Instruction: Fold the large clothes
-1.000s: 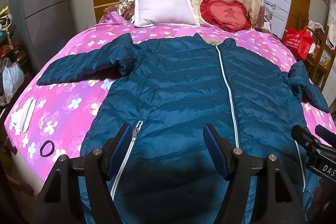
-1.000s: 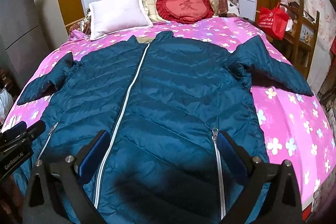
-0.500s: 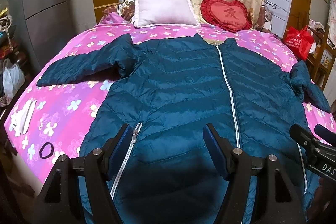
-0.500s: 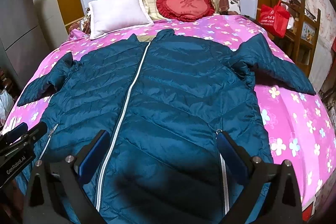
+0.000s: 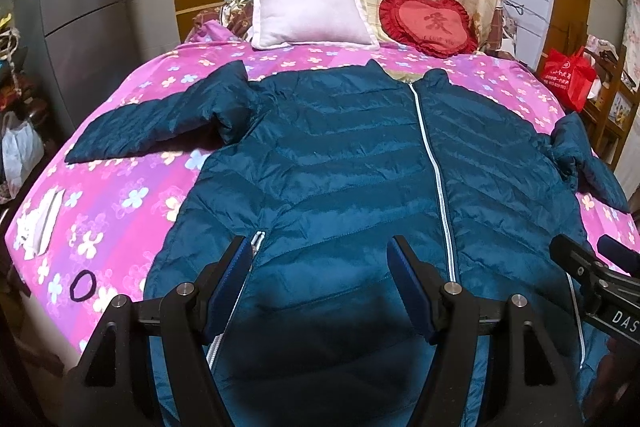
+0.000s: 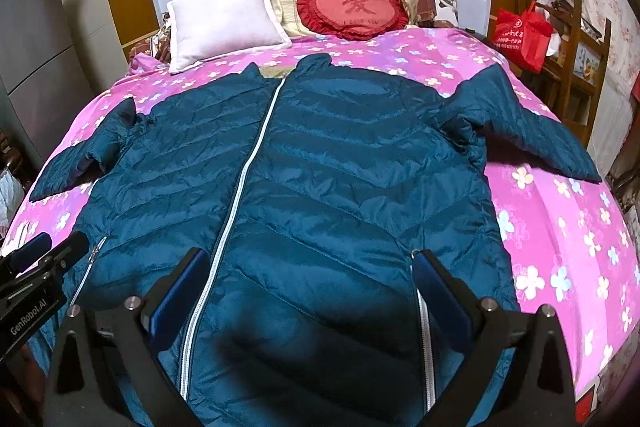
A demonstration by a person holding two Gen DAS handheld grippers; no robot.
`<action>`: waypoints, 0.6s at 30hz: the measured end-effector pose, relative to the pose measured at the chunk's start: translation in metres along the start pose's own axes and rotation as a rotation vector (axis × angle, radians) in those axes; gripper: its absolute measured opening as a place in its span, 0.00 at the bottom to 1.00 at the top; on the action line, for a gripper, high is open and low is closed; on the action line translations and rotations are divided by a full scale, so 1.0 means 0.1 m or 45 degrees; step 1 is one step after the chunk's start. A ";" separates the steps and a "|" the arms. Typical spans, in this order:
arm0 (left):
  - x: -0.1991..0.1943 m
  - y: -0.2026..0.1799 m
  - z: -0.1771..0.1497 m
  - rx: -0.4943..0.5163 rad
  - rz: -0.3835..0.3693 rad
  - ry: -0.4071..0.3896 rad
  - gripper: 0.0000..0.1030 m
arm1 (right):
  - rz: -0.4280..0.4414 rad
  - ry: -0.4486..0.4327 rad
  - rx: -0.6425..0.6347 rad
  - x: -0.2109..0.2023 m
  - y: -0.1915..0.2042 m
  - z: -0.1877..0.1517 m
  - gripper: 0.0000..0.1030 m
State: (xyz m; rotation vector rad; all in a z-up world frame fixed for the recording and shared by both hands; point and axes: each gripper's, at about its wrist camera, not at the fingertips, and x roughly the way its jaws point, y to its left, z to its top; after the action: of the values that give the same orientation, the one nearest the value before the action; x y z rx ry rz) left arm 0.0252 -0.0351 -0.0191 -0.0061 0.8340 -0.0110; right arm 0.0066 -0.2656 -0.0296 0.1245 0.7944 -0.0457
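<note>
Jacket point(image 5: 340, 167) front and centre, a dark teal puffer spread flat on the bed point(image 5: 132, 195), zipped side up. Its long axis runs straight away from both cameras: collar at the far end toward the pillows, hem at the near edge of the bed under the tools. The white zip point(image 5: 434, 167) traces that line from collar to hem. Both sleeves are thrown out sideways, one reaching to each side of the pink flowered sheet.

Left hand-held gripper point(image 5: 320, 267) hangs above the hem area, jaws spread wide, nothing between them, no pad pressing on the cloth. The jacket lies below and ahead of it, with a pocket zip point(image 5: 256, 241) just by its left finger and the main zip off to its right.

Right hand-held gripper point(image 6: 308, 287) is likewise released, jaws apart and empty, poised over the lower front. Here the main zip point(image 6: 248, 187) passes just inside its left finger, and the other pocket zip point(image 6: 422, 311) sits under its right finger.

Each tool shows at the edge of the other's view, side by side over the hem.

At the head of the bed, a white pillow point(image 5: 312, 11) and a red heart cushion point(image 5: 430, 23) sit beyond the collar. A black hair tie point(image 5: 82, 285) lies on the sheet near the left sleeve side.
</note>
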 end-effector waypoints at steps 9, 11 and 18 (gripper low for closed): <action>0.05 0.03 -0.06 0.000 -0.012 -0.047 0.44 | 0.003 0.003 0.008 0.05 -0.03 -0.03 1.00; 0.05 0.03 -0.07 0.002 -0.009 -0.056 0.44 | 0.005 0.011 0.012 0.05 -0.03 -0.04 1.00; 0.08 0.02 -0.08 0.017 -0.003 -0.067 0.44 | 0.004 0.012 0.009 0.07 -0.02 -0.06 1.00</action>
State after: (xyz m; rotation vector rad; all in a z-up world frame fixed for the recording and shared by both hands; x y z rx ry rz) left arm 0.0244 -0.0327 -0.0305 0.0053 0.7810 -0.0181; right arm 0.0072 -0.2666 -0.0385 0.1325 0.8033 -0.0446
